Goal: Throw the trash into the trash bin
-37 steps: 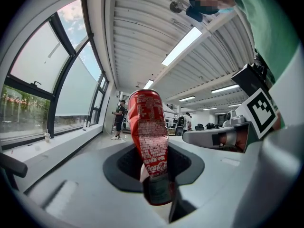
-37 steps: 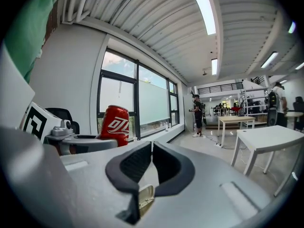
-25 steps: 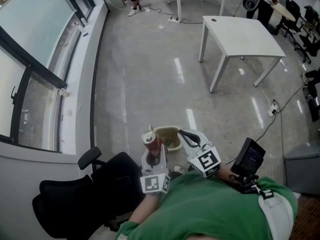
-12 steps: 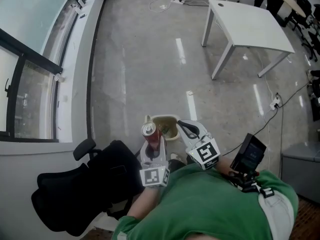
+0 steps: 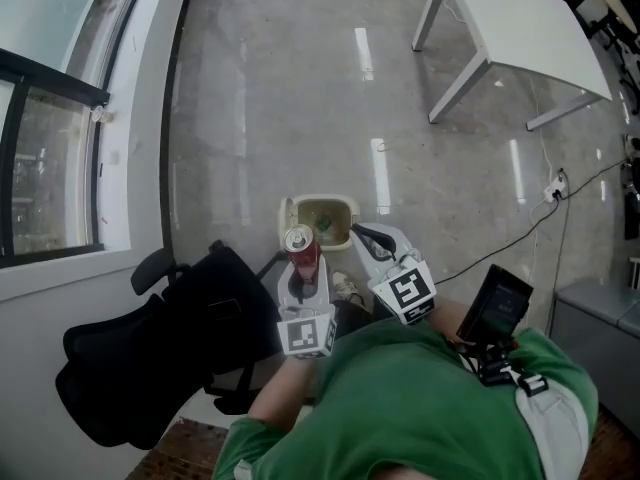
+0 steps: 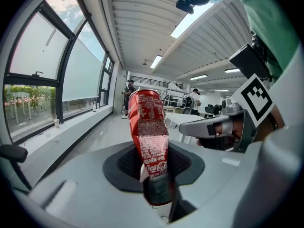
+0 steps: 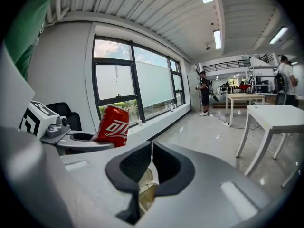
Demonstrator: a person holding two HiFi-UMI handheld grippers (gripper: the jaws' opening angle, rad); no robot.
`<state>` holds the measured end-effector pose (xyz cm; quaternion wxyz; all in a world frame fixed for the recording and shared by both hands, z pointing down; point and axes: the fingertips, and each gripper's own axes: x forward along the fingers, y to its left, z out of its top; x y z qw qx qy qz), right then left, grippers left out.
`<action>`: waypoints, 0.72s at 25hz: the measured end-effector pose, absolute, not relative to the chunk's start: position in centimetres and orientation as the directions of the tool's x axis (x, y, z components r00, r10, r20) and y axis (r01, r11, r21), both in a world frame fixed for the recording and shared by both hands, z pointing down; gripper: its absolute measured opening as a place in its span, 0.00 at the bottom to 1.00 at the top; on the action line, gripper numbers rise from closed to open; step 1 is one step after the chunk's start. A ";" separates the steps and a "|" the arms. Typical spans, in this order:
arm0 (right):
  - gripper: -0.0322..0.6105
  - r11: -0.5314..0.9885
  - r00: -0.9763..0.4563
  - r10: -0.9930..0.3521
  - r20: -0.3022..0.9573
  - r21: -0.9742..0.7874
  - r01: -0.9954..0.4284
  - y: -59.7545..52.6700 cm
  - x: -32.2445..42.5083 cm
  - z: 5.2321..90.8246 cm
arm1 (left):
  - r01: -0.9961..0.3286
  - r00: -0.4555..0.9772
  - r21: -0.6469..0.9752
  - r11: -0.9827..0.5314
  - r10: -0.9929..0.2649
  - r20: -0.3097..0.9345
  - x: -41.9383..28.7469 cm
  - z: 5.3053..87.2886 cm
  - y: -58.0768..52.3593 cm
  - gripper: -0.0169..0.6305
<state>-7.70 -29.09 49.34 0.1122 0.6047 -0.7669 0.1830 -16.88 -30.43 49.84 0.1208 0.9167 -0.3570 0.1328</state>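
Person wears a green top [image 5: 420, 408]. Left gripper [image 5: 301, 280] and right gripper [image 5: 357, 236] have pale grey moulded shells and black ribbed jaw pads. Each carries a white marker cube [image 5: 307, 336] printed with black squares. A black screen unit [image 5: 494, 313] sits on a bracket at the person's right side.

Bright daylight, sharp focus, strong fisheye edge distortion

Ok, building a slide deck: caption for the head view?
Left gripper grips a red soda can near the small floor bin, right gripper closed alongside.
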 end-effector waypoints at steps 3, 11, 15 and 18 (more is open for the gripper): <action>0.07 0.219 -0.263 -0.868 0.420 -0.150 -0.964 -29.4 -7.8 51.2 | -0.699 0.692 0.126 -0.704 -0.620 0.371 -16.7 51.6 -30.7 0.20; 0.07 0.265 -0.303 -0.821 0.483 -0.149 -0.953 -30.3 -8.4 57.4 | -0.719 0.662 0.138 -0.682 -0.609 0.438 -16.7 56.9 -30.6 0.20; 0.07 0.274 -0.318 -0.801 0.507 -0.161 -0.948 -30.7 -8.6 60.4 | -0.719 0.655 0.133 -0.682 -0.601 0.458 -16.3 59.2 -30.8 0.20; 0.07 0.282 -0.327 -0.789 0.520 -0.166 -0.945 -30.9 -9.1 62.7 | -0.735 0.638 0.134 -0.665 -0.610 0.470 -16.6 61.5 -30.9 0.20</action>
